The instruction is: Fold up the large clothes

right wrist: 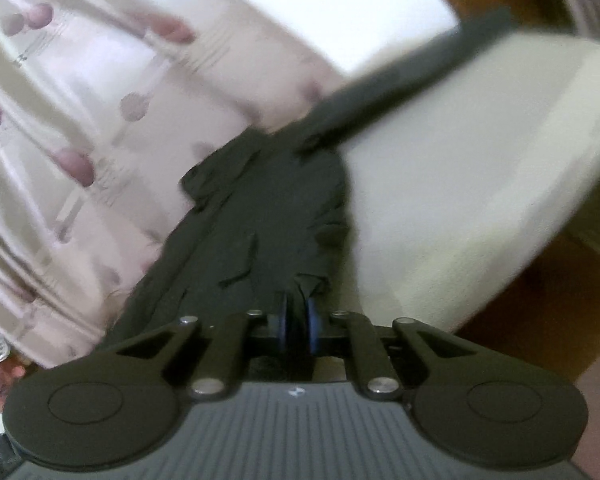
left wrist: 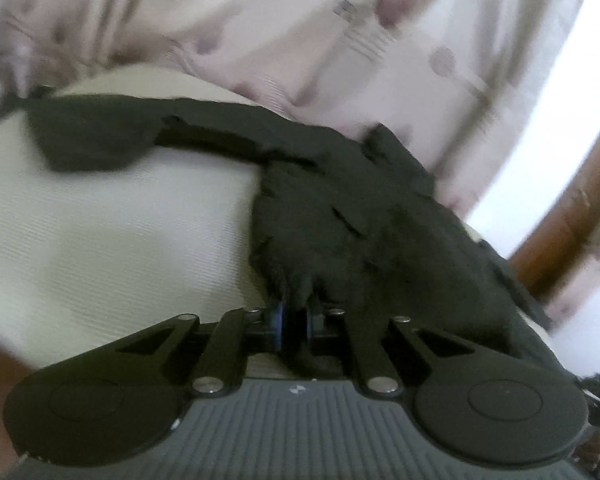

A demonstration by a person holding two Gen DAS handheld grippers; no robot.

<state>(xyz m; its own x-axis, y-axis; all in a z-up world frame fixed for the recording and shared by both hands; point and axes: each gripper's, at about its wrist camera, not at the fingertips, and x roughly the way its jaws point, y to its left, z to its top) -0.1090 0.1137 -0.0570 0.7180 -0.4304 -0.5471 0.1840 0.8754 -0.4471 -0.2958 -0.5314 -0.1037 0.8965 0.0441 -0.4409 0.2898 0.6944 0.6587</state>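
- Risk no. 1: slip. Each gripper pinches only a small bunched bit of the black garment (left wrist: 340, 208); a sharp tug or uneven pull betw. the two could drag cloth out of the pads, prob. dropping one side.
- Risk no. 2: garment is crumpled and twisted, w/ a long strip trailing off across the cream surface (left wrist: 100, 248); folding from this state would likely lock in creases or give a skewed fold.
- Left gripper (left wrist: 295, 320): fingers drawn together, clamped on a wad of black fabric; held low, tilted, pointing along the garment toward the patterned curtain (left wrist: 260, 32).
- Right gripper (right wrist: 299, 318): fingers likewise closed on a fabric bunch; angled steeply, garment stretching away from it.
- Garment lies partly on the surface, partly against the curtain; can't tell if it's lifted clear, both views are motion-blurred.
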